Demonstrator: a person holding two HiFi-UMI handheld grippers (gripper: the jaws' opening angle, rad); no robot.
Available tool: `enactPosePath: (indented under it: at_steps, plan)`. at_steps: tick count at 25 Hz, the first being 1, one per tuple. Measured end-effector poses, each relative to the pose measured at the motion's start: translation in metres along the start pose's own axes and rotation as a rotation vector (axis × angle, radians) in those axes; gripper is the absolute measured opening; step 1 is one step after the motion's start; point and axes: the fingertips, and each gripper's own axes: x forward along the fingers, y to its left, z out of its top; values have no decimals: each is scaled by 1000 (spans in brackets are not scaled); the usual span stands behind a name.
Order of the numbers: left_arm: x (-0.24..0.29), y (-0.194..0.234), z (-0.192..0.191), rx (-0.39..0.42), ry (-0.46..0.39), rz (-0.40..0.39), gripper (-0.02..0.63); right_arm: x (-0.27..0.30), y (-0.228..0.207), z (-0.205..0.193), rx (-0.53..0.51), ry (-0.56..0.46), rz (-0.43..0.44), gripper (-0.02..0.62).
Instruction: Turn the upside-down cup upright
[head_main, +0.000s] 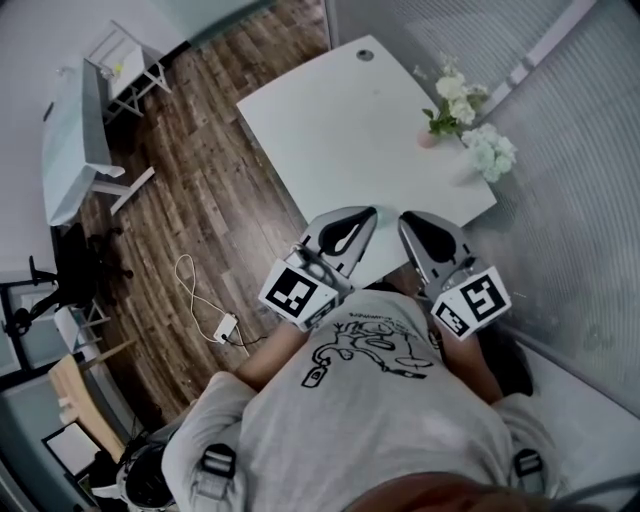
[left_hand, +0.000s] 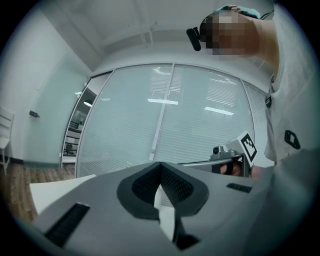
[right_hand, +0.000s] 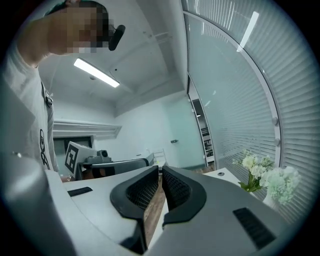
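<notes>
Head view shows only flowers (head_main: 468, 120) on the white worktop (head_main: 350, 130); I see no cup in any view. Left gripper (head_main: 366, 214) and right gripper (head_main: 408, 222) hang at its near edge, fingers pressed together on nothing. I'd find the cup first, then spread the fingers

Cool, even indoor light comes from a ceiling lamp (right_hand: 96, 73). Fisheye bending grows toward the dark rounded corners. Shadows on the white surface (head_main: 330, 130) are soft.

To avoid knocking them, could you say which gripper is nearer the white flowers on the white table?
Right. The right gripper is below-left of the white flowers in the head view; the left gripper, farther left.
</notes>
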Motion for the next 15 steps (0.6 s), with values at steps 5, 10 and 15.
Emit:
enactPosePath:
  at_steps: [5, 10, 15]
  plan:
    - [0, -2, 4, -1, -2, 2, 2, -3, 8, 8, -8, -10, 17, 49]
    - [1, -3, 5, -5, 10, 1, 2, -3, 9, 13, -28, -10, 9, 49]
    - [1, -5, 5, -14, 11, -4, 2, -2, 10, 14, -37, -3, 9, 48]
